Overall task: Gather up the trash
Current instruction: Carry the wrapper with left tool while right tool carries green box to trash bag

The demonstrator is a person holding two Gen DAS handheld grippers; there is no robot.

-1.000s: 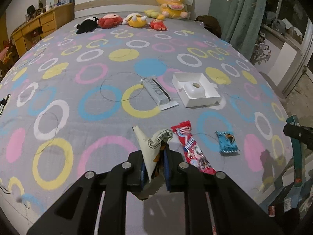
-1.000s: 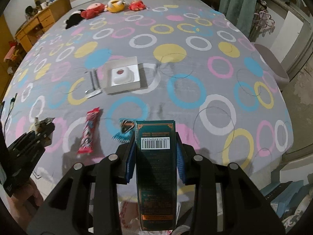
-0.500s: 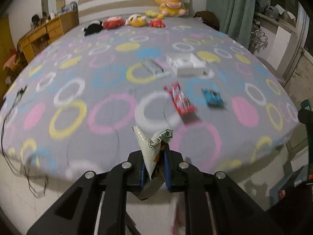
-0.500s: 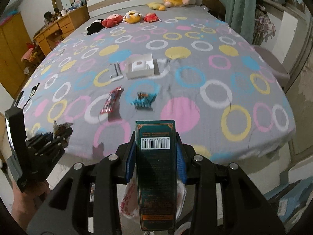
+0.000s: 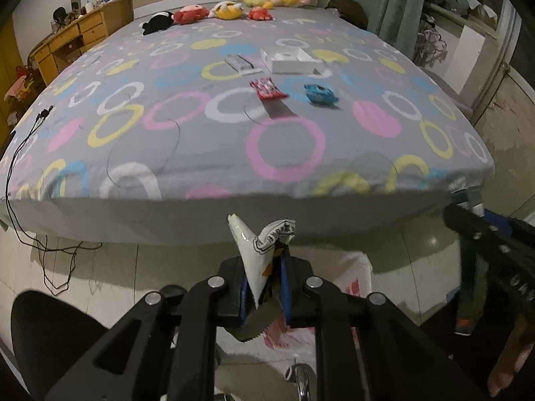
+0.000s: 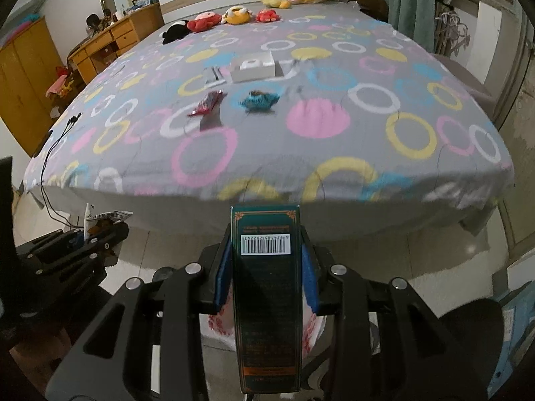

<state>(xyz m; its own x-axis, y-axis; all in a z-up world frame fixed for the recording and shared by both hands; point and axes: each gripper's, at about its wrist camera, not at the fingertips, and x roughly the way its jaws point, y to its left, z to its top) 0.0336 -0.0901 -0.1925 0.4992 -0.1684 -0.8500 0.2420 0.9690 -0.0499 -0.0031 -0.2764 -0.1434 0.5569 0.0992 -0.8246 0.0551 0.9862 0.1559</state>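
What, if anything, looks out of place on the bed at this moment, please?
Litter lies mid-bed: a red snack wrapper, a crumpled blue wrapper, a silver wrapper and an open white box. They lie scattered on the bedspread, far from the plush toys lined up by the headboard.

Both grippers (image 5: 262,287) (image 6: 265,274) are black frames (silver screws) with blue-padded jaws.
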